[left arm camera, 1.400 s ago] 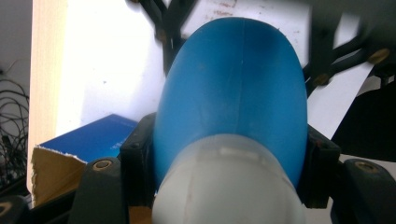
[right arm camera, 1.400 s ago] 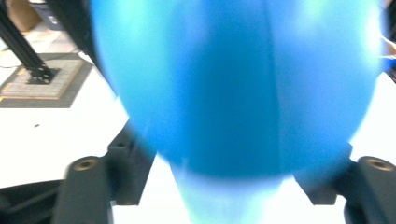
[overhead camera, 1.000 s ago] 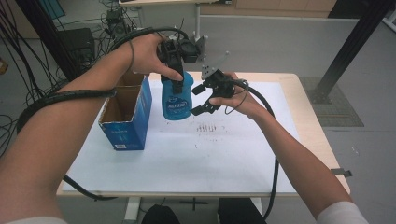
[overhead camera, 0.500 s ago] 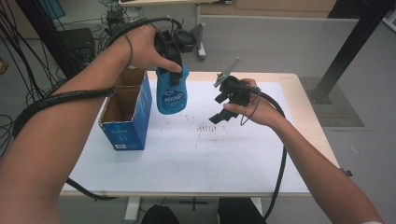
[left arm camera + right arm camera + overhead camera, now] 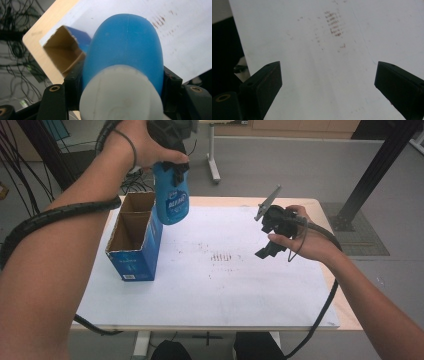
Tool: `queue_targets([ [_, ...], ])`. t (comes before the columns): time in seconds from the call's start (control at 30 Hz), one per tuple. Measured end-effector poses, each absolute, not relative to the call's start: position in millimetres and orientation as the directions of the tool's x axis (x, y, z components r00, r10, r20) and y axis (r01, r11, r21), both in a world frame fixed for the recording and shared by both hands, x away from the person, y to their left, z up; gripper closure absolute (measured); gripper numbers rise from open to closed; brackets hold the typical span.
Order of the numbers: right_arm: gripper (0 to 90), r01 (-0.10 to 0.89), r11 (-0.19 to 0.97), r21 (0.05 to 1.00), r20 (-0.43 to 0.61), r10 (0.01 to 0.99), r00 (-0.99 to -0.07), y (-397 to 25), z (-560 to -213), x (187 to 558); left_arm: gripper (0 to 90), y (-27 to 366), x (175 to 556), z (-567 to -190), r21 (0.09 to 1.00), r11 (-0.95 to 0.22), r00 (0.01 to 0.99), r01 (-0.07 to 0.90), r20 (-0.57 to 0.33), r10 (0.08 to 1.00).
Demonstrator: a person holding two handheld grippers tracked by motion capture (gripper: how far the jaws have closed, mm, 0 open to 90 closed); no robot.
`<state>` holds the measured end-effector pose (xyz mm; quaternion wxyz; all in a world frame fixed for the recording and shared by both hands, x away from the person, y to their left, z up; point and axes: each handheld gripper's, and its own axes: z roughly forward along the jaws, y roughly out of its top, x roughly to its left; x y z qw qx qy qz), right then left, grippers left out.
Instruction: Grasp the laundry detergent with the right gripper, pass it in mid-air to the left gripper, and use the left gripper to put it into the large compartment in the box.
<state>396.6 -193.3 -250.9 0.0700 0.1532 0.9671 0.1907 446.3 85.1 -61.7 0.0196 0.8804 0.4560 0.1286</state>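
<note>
Half of the left gripper [image 5: 172,145] is cut off by the high view's top edge; it stays clamped on the blue spray bottle [image 5: 171,195], now lifted higher above the open cardboard box [image 5: 134,245]. Right gripper [image 5: 270,237], jaws spread and empty, has drifted farther right over the stained white sheet [image 5: 215,275].

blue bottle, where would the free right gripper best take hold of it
Probably the lower body of the blue bottle, from its right side. The left gripper already clamps the white-capped top, so the rounded body hanging below is bare, and the right gripper is open.
</note>
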Motion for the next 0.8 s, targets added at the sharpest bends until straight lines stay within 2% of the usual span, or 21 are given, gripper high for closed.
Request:
queue_targets([
  [0.37,7.7,0.312,0.89,0.332,-0.11,0.365,-0.924,-225,-251,388,37.2,130,452,-20,0.215,-0.339,0.294,0.916,0.214,0.931],
  [0.8,7.3,0.336,0.882,0.332,-0.13,0.395,-0.909,-251,-249,384,37.3,187,444,6,0.256,-0.06,0.011,0.965,0.188,0.982],
])
